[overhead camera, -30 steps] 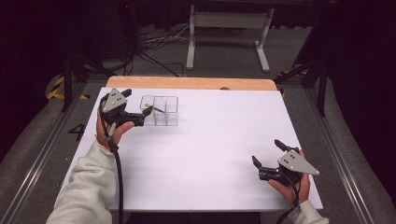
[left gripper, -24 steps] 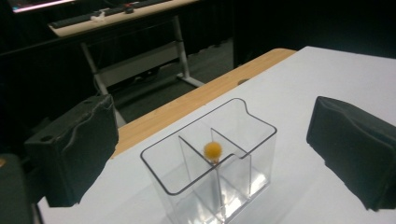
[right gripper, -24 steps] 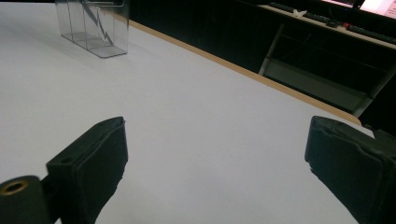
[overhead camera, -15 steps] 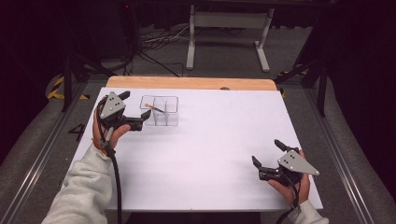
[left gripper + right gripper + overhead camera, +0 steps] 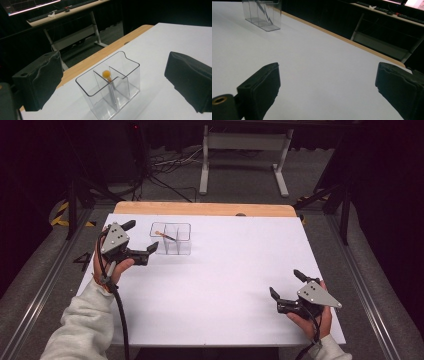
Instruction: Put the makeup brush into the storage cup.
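Placement looks done: swab (image 5: 107,74) leans in the clear organizer (image 5: 170,239) at eleven o'clock, left tongs (image 5: 140,238) wide and empty, right tongs (image 5: 286,284) likewise.

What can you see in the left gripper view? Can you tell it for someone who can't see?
A clear plastic box with divided compartments stands on a white table, holding a thin stick with a yellow ball tip that leans on a divider. The left gripper has its two black jaws wide open either side of the box, touching nothing.

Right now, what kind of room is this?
Probably a lab or workshop, not a home. A white table holds just a clear box, cables trail over the floor behind it, and a desk with a screen stands farther back.
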`<state>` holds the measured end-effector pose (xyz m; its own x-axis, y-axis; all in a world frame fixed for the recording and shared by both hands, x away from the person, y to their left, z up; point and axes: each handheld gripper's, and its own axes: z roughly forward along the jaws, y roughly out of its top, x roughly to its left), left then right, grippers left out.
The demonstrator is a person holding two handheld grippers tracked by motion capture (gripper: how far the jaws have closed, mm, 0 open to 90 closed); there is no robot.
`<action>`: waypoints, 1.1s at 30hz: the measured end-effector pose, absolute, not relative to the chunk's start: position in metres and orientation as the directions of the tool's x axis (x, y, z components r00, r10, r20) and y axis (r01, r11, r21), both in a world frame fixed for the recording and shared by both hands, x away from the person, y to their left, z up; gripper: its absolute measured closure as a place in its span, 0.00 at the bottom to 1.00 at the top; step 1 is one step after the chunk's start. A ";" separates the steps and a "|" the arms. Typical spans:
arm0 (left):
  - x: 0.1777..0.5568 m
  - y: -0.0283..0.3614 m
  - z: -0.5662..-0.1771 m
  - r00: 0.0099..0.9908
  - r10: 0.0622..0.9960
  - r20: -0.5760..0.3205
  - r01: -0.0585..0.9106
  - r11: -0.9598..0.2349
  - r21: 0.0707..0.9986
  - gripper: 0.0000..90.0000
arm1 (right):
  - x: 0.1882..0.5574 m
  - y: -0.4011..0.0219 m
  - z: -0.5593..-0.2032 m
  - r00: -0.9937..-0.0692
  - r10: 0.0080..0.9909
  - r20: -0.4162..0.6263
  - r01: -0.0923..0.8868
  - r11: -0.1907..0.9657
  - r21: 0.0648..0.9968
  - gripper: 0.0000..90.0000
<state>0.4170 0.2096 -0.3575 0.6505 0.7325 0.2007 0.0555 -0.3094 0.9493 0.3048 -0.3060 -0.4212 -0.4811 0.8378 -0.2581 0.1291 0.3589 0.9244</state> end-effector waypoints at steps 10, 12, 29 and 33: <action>0.403 0.219 -0.360 0.663 0.721 0.201 0.052 -0.312 0.949 0.03 | 0.305 -0.306 -0.421 -0.481 0.838 -0.258 0.127 0.358 0.925 0.07; 0.402 0.220 -0.360 0.666 0.717 0.204 0.052 -0.317 0.947 0.02 | 0.305 -0.305 -0.421 -0.481 0.837 -0.259 0.126 0.359 0.925 0.07; 0.380 0.220 -0.373 0.690 0.682 0.241 0.026 -0.356 0.934 0.02 | 0.305 -0.305 -0.421 -0.486 0.834 -0.263 0.122 0.362 0.924 0.07; 0.374 0.221 -0.377 0.694 0.677 0.244 0.027 -0.363 0.931 0.02 | 0.305 -0.305 -0.421 -0.487 0.834 -0.260 0.123 0.360 0.925 0.07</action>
<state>0.3744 0.2211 -0.3769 0.6942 0.6772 0.2439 0.0270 -0.3631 0.9314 0.3047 -0.3051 -0.4210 -0.4866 0.8340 -0.2601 0.1231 0.3602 0.9247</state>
